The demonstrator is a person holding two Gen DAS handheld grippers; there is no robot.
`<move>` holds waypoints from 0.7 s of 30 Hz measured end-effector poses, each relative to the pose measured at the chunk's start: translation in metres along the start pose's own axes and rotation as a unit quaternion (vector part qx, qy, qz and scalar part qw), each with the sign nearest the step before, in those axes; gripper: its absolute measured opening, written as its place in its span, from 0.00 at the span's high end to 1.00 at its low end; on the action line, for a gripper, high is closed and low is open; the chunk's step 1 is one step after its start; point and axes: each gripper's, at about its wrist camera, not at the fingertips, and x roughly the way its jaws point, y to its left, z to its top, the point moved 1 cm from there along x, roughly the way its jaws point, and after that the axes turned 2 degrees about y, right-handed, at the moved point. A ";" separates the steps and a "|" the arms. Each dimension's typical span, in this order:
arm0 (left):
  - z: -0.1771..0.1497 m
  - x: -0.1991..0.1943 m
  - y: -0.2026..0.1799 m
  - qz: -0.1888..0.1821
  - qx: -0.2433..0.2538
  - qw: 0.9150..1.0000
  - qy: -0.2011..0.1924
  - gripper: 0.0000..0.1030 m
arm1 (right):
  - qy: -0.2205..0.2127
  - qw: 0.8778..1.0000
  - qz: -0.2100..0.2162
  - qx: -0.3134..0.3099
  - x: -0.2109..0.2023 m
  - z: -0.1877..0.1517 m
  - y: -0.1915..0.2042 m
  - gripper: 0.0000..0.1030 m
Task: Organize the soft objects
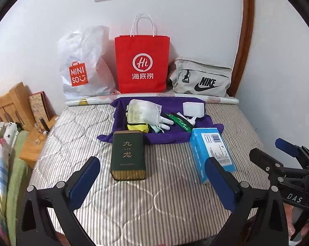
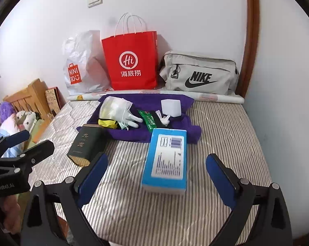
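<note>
On the grey-striped quilted mattress [image 1: 154,194], going left to right along the far wall, stand a crinkled white plastic shopping bag [image 1: 82,65], an upright red paper carrier bag with white cord handles [image 1: 141,63] and a grey fabric pouch with a black logo [image 1: 201,80]. Just nearer lies a purple cloth [image 1: 166,137] spread flat, carrying the soft things: a white drawstring mesh pouch [image 1: 142,110], a yellow fabric item [image 1: 137,127], a white glove [image 1: 164,122], green packets [image 1: 180,122] and a white rectangular pad [image 1: 193,108]. At the cloth's near edge sit a dark green tin with gold characters [image 1: 128,155] on the left and a blue and white tissue pack [image 2: 164,160] on the right.

Judging by this, the step in hand is an approach: nothing is gripped, and the soft items remain loose on the cloth. The next move probably calls for reaching past the tin and pack, or taking the cloth's edges to bundle it.

The left gripper [image 1: 152,176] hovers above the near mattress, angled downward, jaws spread wide and empty, framing the tin. The right gripper [image 2: 156,174] hangs beside it at a like tilt, also wide and empty, straddling the tissue pack without touching.
</note>
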 end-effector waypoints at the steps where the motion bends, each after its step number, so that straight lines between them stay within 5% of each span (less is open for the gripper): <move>1: -0.003 -0.004 0.000 0.001 -0.001 1.000 -0.002 0.00 | -0.003 1.000 0.002 0.005 -0.005 -0.004 -0.001 0.06; 21: -0.025 -0.026 -0.001 -0.012 -0.009 1.000 -0.012 0.00 | -0.015 1.000 -0.006 0.020 -0.035 -0.026 -0.011 0.06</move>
